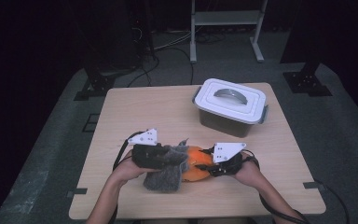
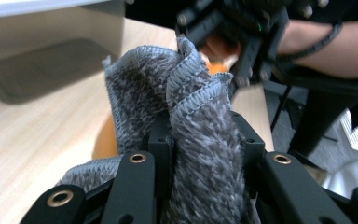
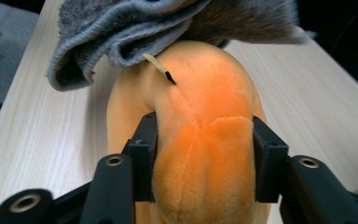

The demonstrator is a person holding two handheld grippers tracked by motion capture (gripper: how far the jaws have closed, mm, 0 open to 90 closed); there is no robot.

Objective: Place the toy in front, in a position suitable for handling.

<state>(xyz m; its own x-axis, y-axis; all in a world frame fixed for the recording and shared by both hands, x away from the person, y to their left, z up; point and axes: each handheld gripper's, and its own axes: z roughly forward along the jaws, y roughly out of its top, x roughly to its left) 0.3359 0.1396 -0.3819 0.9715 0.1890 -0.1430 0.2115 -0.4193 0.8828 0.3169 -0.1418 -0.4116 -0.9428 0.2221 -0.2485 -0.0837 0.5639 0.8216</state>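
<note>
The left claw (image 1: 165, 156) is clamped on a grey fuzzy cloth (image 1: 165, 175), which drapes over the orange plush toy (image 1: 196, 170) lying on the tabletop (image 1: 144, 107) near six o'clock. The right claw (image 1: 204, 161) has its jaws pressed on the toy's sides. A lidded grey plastic box (image 1: 230, 107) stands at one o'clock, well apart.

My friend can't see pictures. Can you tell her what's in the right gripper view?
The right gripper has its two black jaws closed on an orange plush toy that lies on a light wooden table. A fuzzy grey cloth hangs over the far end of the toy, and a small pale tag sticks out of its seam.
</note>
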